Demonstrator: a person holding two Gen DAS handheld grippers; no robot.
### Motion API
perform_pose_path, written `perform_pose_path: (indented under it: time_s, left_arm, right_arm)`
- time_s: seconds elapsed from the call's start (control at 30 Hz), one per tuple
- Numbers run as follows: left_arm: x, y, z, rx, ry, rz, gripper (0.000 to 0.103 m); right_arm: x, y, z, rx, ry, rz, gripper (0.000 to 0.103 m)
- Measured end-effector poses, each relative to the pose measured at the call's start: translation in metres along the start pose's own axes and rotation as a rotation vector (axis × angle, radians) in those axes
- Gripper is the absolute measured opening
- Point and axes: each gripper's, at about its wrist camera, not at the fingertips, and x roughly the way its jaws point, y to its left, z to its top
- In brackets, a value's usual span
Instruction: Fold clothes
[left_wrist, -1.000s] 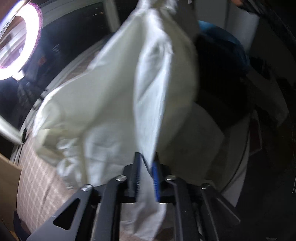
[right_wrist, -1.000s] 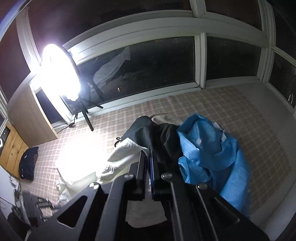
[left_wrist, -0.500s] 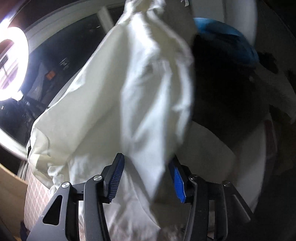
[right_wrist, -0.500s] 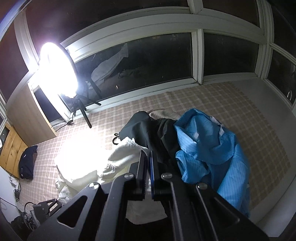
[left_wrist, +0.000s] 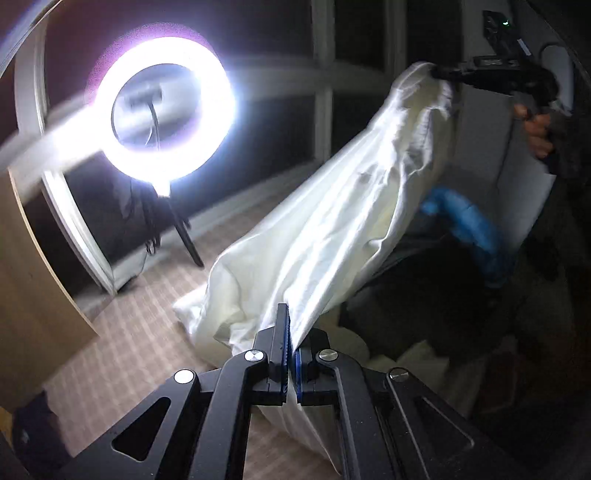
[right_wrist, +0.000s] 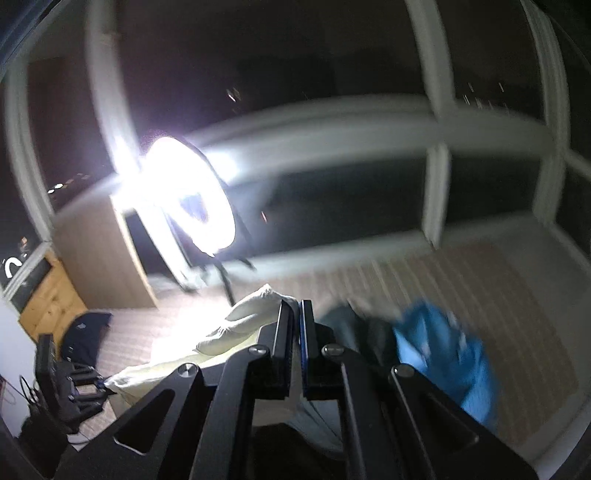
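A white garment (left_wrist: 332, 229) hangs stretched in the air between my two grippers. My left gripper (left_wrist: 290, 317) is shut on its lower edge, with cloth pinched between the blue pads. At the upper right of the left wrist view, my right gripper (left_wrist: 437, 74), held by a hand (left_wrist: 535, 129), is shut on the garment's top end. In the right wrist view my right gripper (right_wrist: 295, 306) has its jaws together, with the white garment (right_wrist: 236, 332) running left from them to the left gripper (right_wrist: 101, 386).
A blue garment (left_wrist: 469, 225) and a dark garment (left_wrist: 424, 295) lie heaped on the checked surface (left_wrist: 140, 343) below. A bright ring light (left_wrist: 162, 110) on a tripod stands before the dark windows. A wooden cabinet (left_wrist: 29, 277) is on the left.
My left gripper's jaws, open around the cloth half a second ago, have closed on it. Both grippers have risen, lifting the white garment off the pile and stretching it out.
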Motion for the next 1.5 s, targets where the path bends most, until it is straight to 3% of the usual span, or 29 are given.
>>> perform_pose_path:
  time_s: [0.07,0.17,0.3,0.47,0.67,0.87,1.0,1.13,1.27,1.5]
  left_arm:
    - [-0.012,0.017,0.013,-0.004,-0.038,-0.008,0.003]
    - [-0.024,0.011,-0.005,-0.017,-0.037,-0.055,0.004]
    - [-0.017,-0.007,-0.04,-0.035,0.005,-0.138,0.007]
    - [0.008,-0.019,-0.076,-0.036,0.077,-0.187,0.002]
    - [0.032,-0.022,-0.106,-0.145,0.11,-0.303,0.006]
    - [0.036,-0.097,-0.115,0.037,0.095,-0.306,0.04]
    - [0.059,-0.153,-0.117,0.145,0.093,-0.292,0.041]
    - [0.093,-0.182,-0.121,0.178,0.104,-0.259,0.045]
    - [0.123,-0.177,-0.115,0.146,0.143,-0.208,0.044]
    - [0.13,-0.151,-0.099,0.083,0.133,-0.194,0.045]
  right_arm:
    - [-0.024,0.029,0.024,-0.025,-0.074,0.045,0.003]
    - [-0.053,0.071,0.048,-0.059,-0.139,0.089,0.003]
    - [-0.068,0.113,0.045,-0.129,-0.133,0.068,0.003]
    - [-0.064,0.119,0.019,-0.117,-0.074,0.024,0.003]
    - [-0.055,0.092,-0.015,-0.081,0.011,-0.062,0.003]
    - [-0.049,0.052,-0.033,-0.01,0.074,-0.106,0.003]
    - [-0.044,0.029,-0.036,0.018,0.09,-0.118,0.003]
    - [-0.038,0.011,-0.03,0.023,0.102,-0.127,0.003]
    - [-0.031,-0.004,-0.026,0.038,0.112,-0.12,0.003]
    - [-0.02,-0.021,-0.026,0.027,0.133,-0.121,0.003]
